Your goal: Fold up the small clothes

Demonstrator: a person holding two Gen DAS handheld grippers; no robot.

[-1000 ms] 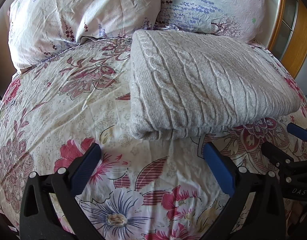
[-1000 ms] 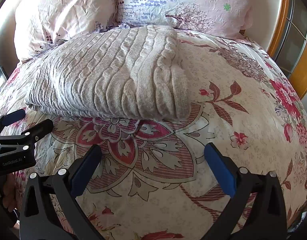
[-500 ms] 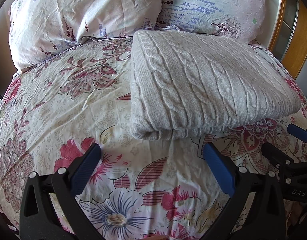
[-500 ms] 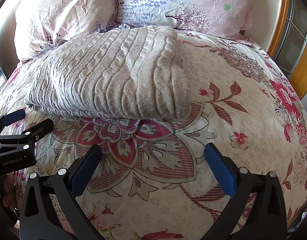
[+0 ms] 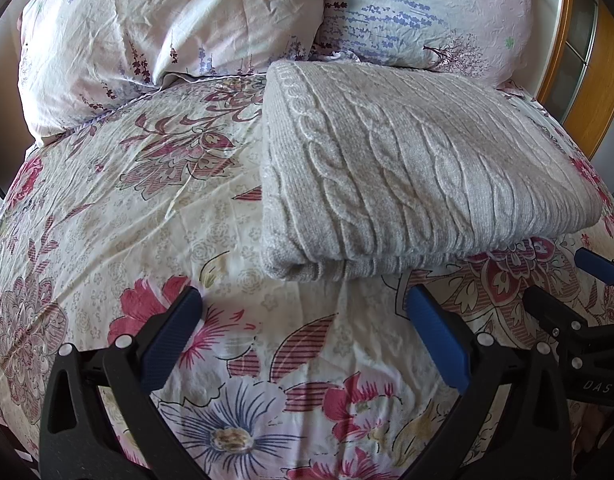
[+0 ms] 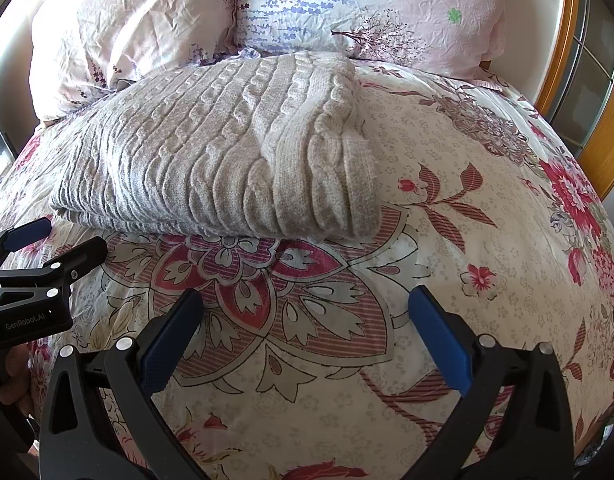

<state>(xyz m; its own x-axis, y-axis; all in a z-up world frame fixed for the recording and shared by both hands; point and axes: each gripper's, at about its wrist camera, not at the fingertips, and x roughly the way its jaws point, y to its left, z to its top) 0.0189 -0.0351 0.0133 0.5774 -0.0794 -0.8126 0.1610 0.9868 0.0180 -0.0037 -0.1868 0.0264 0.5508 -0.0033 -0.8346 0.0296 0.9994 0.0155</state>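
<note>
A grey cable-knit sweater (image 5: 407, 176) lies folded into a thick rectangle on the floral bedspread (image 5: 127, 216), just below the pillows. It also shows in the right wrist view (image 6: 227, 160). My left gripper (image 5: 305, 312) is open and empty, hovering just in front of the sweater's near folded edge. My right gripper (image 6: 305, 312) is open and empty, a little back from the sweater's near right corner. The right gripper shows at the right edge of the left wrist view (image 5: 567, 280), and the left gripper at the left edge of the right wrist view (image 6: 55, 244).
Two floral pillows (image 5: 167, 28) (image 5: 427, 12) lean at the head of the bed behind the sweater. A wooden-framed cabinet (image 6: 587, 80) stands at the right beyond the bed edge. The bedspread (image 6: 487, 220) stretches out right of the sweater.
</note>
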